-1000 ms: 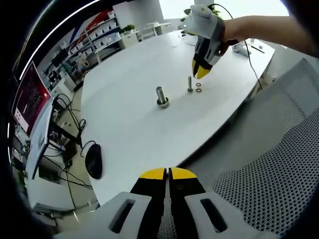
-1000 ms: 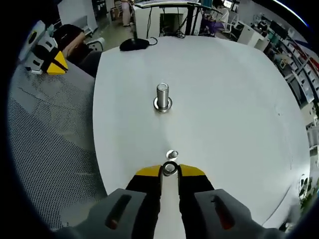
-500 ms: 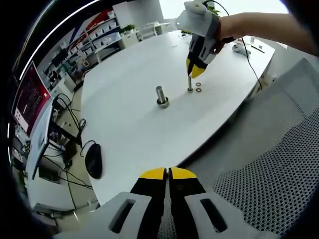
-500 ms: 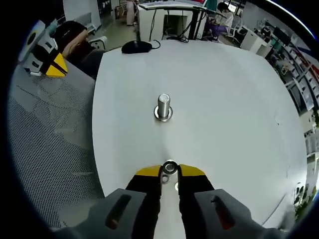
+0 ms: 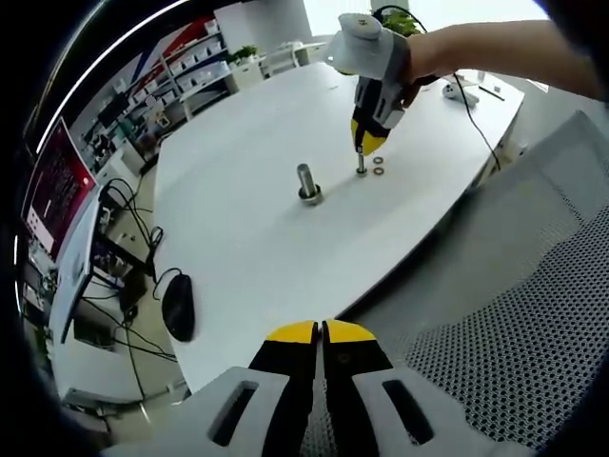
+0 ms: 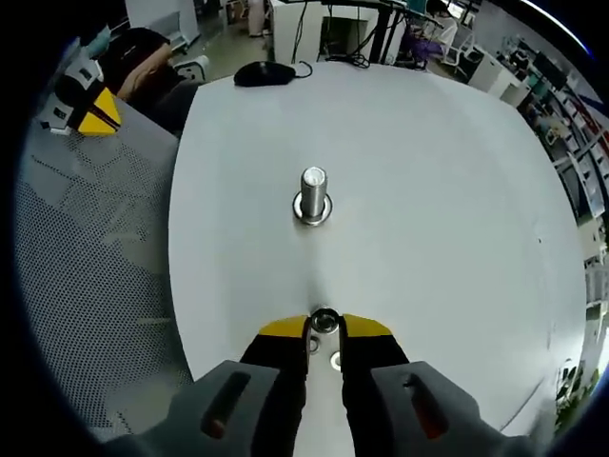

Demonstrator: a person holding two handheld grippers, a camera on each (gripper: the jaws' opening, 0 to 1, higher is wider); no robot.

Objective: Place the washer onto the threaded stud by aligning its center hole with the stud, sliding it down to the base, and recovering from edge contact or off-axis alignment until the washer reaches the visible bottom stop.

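My right gripper (image 6: 324, 326) is shut on a small silver washer (image 6: 324, 322), which sits flat between its yellow tips. In the left gripper view a hand holds that right gripper (image 5: 367, 146) tip-down, just above a thin threaded stud (image 5: 362, 165) on the white table (image 5: 247, 219). Two loose washers (image 5: 379, 162) lie right beside the thin stud. A thicker stud (image 6: 313, 190) with a washer at its base stands farther along the table, also seen as the thicker stud (image 5: 306, 181). My left gripper (image 5: 322, 331) is shut and holds nothing, off the table's edge.
A grey mesh chair (image 5: 514, 314) is under my left gripper (image 6: 95, 114). A black mouse (image 5: 178, 307) lies near the table's far end, the same mouse (image 6: 265, 72) with its cable. Shelves and desks surround the table. A small round metal piece (image 6: 335, 360) shows between the right jaws.
The right gripper has moved with its washer from beside the thin stud to right over it. The stud's top went from ahead of the tips to under the jaws. The left gripper stayed put.
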